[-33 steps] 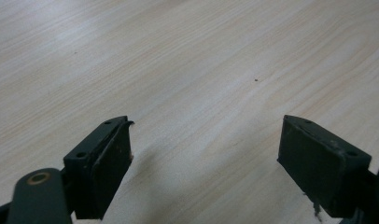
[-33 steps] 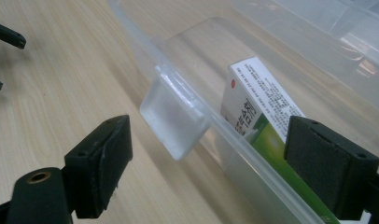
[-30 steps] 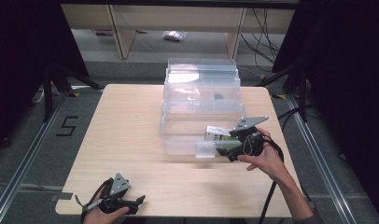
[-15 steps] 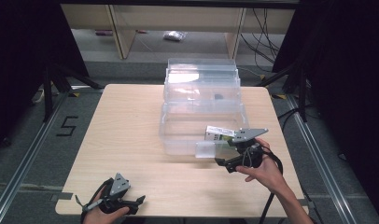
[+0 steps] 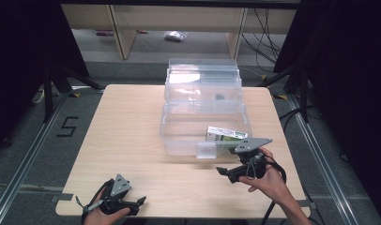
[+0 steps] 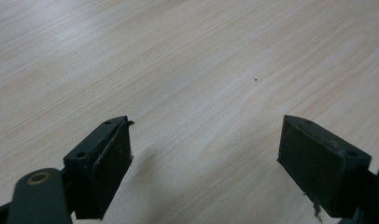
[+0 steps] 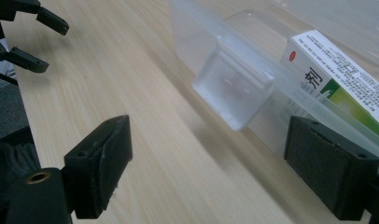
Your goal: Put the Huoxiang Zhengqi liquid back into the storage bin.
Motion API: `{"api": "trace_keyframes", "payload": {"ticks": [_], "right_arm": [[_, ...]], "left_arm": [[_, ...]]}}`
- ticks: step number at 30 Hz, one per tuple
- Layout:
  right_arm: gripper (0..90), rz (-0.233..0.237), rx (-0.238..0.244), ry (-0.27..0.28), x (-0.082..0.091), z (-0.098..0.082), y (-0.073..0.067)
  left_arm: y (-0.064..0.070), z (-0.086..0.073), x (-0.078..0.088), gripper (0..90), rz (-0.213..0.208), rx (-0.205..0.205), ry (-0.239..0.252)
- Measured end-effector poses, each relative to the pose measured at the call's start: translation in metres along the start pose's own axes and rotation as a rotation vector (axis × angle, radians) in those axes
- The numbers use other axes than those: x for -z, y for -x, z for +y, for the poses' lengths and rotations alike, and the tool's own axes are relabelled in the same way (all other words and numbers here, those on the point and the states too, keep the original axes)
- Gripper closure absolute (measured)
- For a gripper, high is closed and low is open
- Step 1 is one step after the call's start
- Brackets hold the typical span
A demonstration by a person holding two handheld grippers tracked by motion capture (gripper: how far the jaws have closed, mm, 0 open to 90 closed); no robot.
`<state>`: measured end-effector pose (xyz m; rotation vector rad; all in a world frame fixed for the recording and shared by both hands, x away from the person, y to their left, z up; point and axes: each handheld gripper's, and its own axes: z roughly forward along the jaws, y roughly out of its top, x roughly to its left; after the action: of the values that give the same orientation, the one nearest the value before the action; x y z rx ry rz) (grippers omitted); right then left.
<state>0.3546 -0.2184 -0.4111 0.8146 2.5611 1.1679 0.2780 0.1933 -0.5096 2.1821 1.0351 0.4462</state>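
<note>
Light wooden table point(image 5: 127, 126); clear stepped plastic bin point(image 5: 202, 105) on far-right part

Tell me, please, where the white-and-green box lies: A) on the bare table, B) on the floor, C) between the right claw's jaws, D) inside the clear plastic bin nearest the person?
D: the box lies inside the front clear bin, behind its wall, apart from the open right claw.

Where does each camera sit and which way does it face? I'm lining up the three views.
High view: above the person's side, looking forward and down on the table; both hands show, holding the left tongs and right tongs.
Left gripper view: rides the left tongs, facing bare tabletop.
Right gripper view: rides the right tongs, facing the clear bin's latch and the medicine box.
Shared: high and right gripper views both show the medicine box.
</note>
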Motion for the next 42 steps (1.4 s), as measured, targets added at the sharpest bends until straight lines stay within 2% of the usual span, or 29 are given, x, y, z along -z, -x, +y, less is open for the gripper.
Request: {"api": "trace_keyframes", "payload": {"ticks": [3, 4, 5, 7, 8, 9, 10, 12, 14, 16, 17, 21, 23, 27, 30, 31, 33, 36, 37, 39, 41, 42], "right_arm": [[16.2, -0.006, -0.018, -0.005, 0.002, -0.003, -0.003], [16.2, -0.011, -0.006, 0.004, 0.001, -0.004, -0.003], [16.2, 0.004, -0.013, -0.006, 0.001, -0.004, -0.004], [16.2, -0.006, -0.015, -0.001, 0.002, -0.007, -0.006], [16.2, 0.007, -0.016, -0.007, 0.001, -0.008, -0.007], [16.2, -0.007, -0.004, 0.000, 0.001, -0.009, -0.007], [16.2, 0.002, -0.014, -0.006, 0.002, -0.010, -0.008], [16.2, 0.007, 0.000, -0.006, 0.001, -0.013, -0.008], [16.2, 0.007, -0.034, -0.019, 0.001, -0.016, -0.010], [16.2, 0.008, -0.015, -0.010, 0.000, -0.020, -0.009], [16.2, 0.012, -0.031, -0.014, 0.000, -0.022, -0.010], [16.3, 0.010, -0.025, -0.027, -0.003, -0.030, -0.008], [16.4, 0.018, -0.042, -0.040, -0.004, -0.035, -0.008], [16.4, -0.002, -0.046, -0.049, -0.006, -0.043, -0.007], [16.4, 0.009, -0.049, -0.059, -0.007, -0.048, -0.006], [16.4, -0.002, -0.073, -0.067, -0.006, -0.050, -0.007], [16.4, -0.003, -0.063, -0.064, -0.006, -0.054, -0.007], [16.4, 0.002, -0.081, -0.062, -0.005, -0.058, -0.006], [16.4, 0.008, -0.070, -0.063, -0.005, -0.059, -0.006], [16.5, 0.002, -0.106, -0.076, -0.003, -0.061, -0.009], [16.9, -0.002, -0.077, -0.074, -0.004, -0.063, -0.007], [17.0, 0.008, -0.094, -0.079, -0.004, -0.064, -0.008]], "left_arm": [[0.000, 0.000, 0.000, 16.6, 0.000, 0.001, 0.000], [0.000, 0.000, 0.000, 16.6, 0.001, 0.000, 0.000], [0.000, 0.000, 0.000, 16.6, 0.001, 0.000, 0.001], [0.000, 0.000, 0.000, 16.6, -0.003, 0.001, -0.002], [0.000, 0.000, 0.000, 16.6, -0.003, 0.001, -0.001], [0.000, 0.000, 0.000, 16.6, -0.004, 0.000, -0.002], [0.000, 0.000, 0.000, 16.6, -0.004, 0.000, -0.002], [0.000, 0.000, 0.000, 16.6, -0.003, 0.000, -0.001], [0.000, 0.000, 0.000, 16.6, -0.004, 0.000, -0.001], [0.000, 0.000, 0.000, 16.6, -0.004, 0.001, 0.007], [0.000, 0.000, 0.000, 16.6, -0.003, 0.001, 0.007], [0.000, 0.000, 0.000, 16.6, 0.000, 0.000, 0.002], [0.000, 0.000, 0.000, 16.6, 0.001, 0.000, 0.004], [0.000, 0.000, 0.000, 16.6, -0.004, -0.002, 0.010], [0.001, 0.000, 0.000, 16.6, -0.005, 0.003, 0.011], [0.001, 0.000, 0.000, 16.6, -0.004, -0.001, 0.012], [0.001, 0.000, 0.000, 16.6, -0.006, 0.005, 0.011], [0.001, 0.000, 0.001, 16.6, -0.004, -0.004, 0.013], [0.001, 0.000, 0.001, 16.6, -0.010, -0.006, 0.010], [0.001, 0.000, 0.001, 16.6, -0.010, -0.004, 0.012], [0.001, 0.000, 0.000, 16.6, -0.005, -0.003, 0.014], [0.001, 0.000, 0.000, 16.6, -0.007, -0.003, 0.016]]}}
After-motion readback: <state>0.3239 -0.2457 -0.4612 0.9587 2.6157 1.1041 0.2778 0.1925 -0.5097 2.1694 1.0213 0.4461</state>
